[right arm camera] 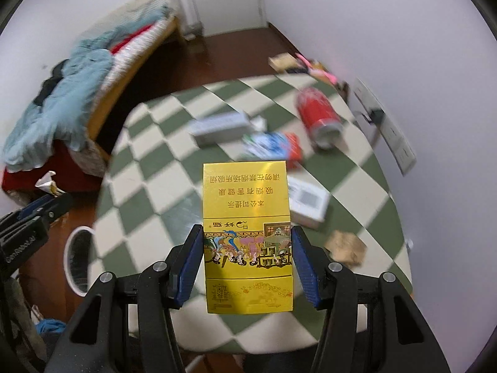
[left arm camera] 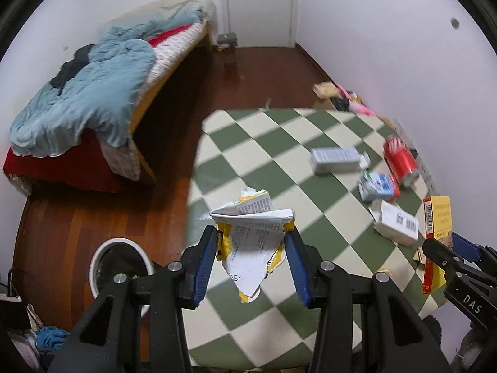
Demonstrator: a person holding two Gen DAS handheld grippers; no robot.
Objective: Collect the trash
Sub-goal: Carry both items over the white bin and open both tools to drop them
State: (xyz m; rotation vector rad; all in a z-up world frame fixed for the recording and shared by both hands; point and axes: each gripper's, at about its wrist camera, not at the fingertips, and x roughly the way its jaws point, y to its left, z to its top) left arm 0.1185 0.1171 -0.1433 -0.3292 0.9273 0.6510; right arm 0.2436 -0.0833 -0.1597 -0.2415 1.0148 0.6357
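The checked table (left arm camera: 236, 143) carried the remaining litter at its far right: a grey box (left arm camera: 337, 159), a red can (left arm camera: 399, 158) and a white carton (left arm camera: 396, 223). The white bin (left arm camera: 102, 250) stood on the floor at near left. The left gripper (left arm camera: 250, 241) was clamped on a crumpled yellow wrapper (left arm camera: 253, 236); the right gripper (right arm camera: 247, 259) pinched a yellow pack (right arm camera: 247, 214), both clear of the table. Recommended: centre each load over the bin mouth before letting go, wrapper first.
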